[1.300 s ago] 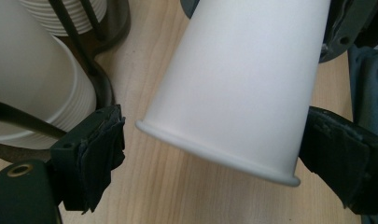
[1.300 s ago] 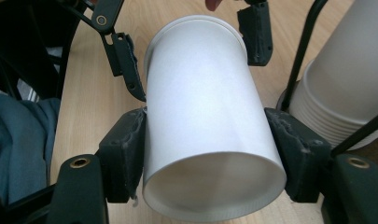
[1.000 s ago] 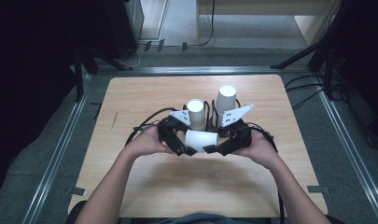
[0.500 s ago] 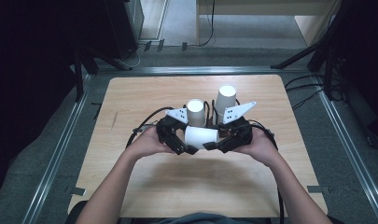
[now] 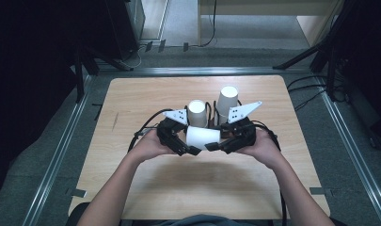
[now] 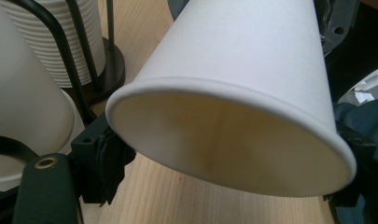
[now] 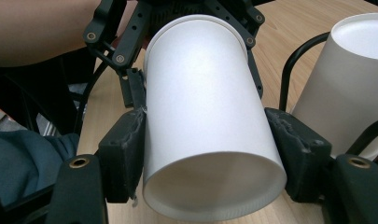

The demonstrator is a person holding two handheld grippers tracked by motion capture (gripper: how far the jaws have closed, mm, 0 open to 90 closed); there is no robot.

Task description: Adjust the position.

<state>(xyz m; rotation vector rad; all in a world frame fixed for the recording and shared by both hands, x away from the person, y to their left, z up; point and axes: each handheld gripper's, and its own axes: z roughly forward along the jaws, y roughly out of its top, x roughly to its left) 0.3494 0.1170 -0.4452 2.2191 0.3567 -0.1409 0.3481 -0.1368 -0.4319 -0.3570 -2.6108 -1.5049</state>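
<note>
A white paper cup (image 5: 202, 137) lies on its side just above the wooden table (image 5: 146, 99), held between both grippers. My right gripper (image 7: 211, 156) is shut on the cup (image 7: 205, 130) near its base, a pad pressed on each side. My left gripper (image 6: 226, 156) takes the cup (image 6: 252, 70) at the wide mouth end. Its jaws have just been closing, and the pads (image 6: 105, 158) now touch the rim on both sides. In the high view, the left gripper (image 5: 192, 143) and the right gripper (image 5: 216, 141) face each other.
Two stacks of upside-down white cups (image 5: 197, 113) (image 5: 227, 101) stand in black wire holders just behind the grippers. The ribbed stack (image 6: 84, 42) is close to the held cup. Cables trail over the table. The table's front half lies under the forearms.
</note>
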